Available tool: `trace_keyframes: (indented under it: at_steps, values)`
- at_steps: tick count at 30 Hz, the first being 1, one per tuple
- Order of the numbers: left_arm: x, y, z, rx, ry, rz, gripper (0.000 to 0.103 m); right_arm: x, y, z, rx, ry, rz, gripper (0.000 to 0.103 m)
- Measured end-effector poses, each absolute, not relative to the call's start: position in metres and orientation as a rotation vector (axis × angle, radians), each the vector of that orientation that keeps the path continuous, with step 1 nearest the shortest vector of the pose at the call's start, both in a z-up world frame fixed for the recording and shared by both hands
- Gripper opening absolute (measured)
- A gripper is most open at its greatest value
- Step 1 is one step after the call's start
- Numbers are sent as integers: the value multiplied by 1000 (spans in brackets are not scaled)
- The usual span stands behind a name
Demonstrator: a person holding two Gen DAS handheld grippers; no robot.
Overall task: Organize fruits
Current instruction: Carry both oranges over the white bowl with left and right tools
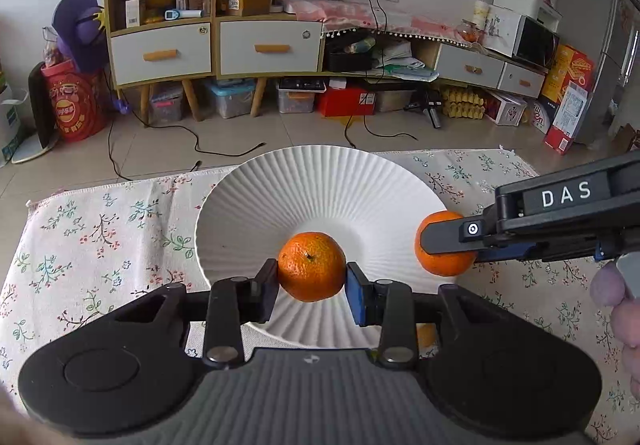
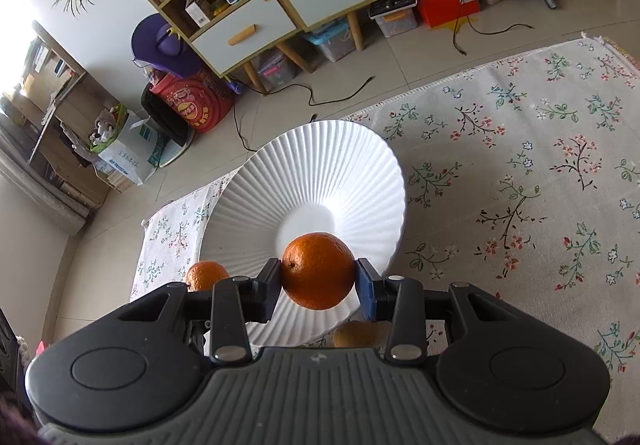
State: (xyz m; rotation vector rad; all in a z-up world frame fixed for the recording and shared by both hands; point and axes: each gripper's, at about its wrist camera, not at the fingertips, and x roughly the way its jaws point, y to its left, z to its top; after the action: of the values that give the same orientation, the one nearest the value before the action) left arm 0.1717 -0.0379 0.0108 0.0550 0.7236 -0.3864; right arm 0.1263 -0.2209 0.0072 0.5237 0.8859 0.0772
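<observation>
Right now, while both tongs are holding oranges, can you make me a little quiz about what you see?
1. True or false: the left tongs are shut on a round orange mandarin.
2. What lies under the ribbed white round plate?
A. bare wood
B. flowered cloth
C. newspaper
3. Fill in: the right tongs hold the other round orange fruit above the ____.

Key:
1. True.
2. B, the white flowered cloth.
3. Plate. A third orange peeks out below the right tongs, beside the plate's edge.
</observation>
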Motion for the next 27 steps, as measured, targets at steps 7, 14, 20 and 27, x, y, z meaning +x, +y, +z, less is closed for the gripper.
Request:
trace_keyframes:
  at_steps: [7, 14, 20, 27]
  values:
    - [180, -43, -11, 71, 710, -406, 37, 143, -216, 0, 473, 868, 102, 36]
    - [180, -42, -17, 49, 707, -388, 37, 148, -211, -13, 456, 884, 134, 36]
    - [180, -46, -16, 65, 710, -392, 37, 147, -208, -13, 449, 895, 131, 36]
    - [181, -49, -16, 99, 718, -395, 39, 147, -211, -12, 460, 904, 131, 38]
